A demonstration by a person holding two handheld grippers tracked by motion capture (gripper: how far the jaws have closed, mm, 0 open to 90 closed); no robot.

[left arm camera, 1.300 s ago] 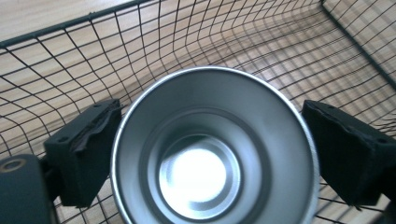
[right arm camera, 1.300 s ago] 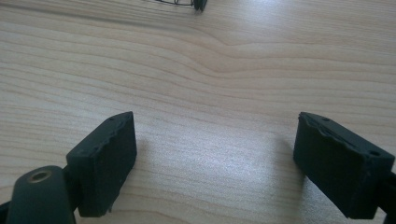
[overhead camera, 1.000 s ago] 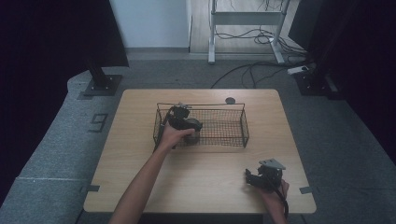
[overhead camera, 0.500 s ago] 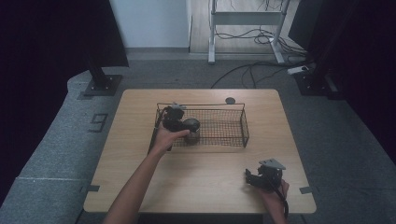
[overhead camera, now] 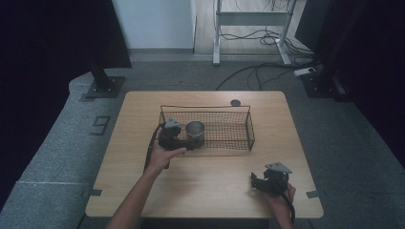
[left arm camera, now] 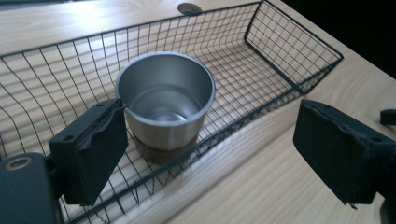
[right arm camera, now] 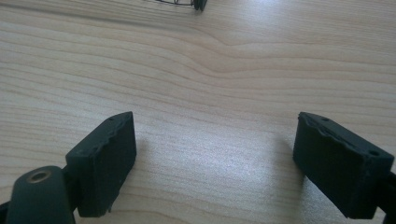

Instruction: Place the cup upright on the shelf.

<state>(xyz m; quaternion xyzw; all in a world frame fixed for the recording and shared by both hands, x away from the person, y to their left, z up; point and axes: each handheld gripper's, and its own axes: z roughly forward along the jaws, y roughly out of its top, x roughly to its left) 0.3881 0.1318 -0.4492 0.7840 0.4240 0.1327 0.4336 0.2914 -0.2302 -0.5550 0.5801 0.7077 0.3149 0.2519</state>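
Left gripper [overhead camera: 190, 144], jaws apart and just now narrowing with nothing pinched, hangs beside the shiny round steel cup [overhead camera: 195, 132], which stands upright, mouth up, in the black wire basket's [overhead camera: 248, 125] left end. Right gripper [overhead camera: 254, 181] gapes empty over the wooden table [overhead camera: 215, 167].

I see my right gripper [right arm camera: 215, 163] with its two black jaws wide apart at the bottom of the frame. Bare wooden table [right arm camera: 210, 79] lies between them. A bit of wire basket [right arm camera: 187, 3] peeks in at the top edge.
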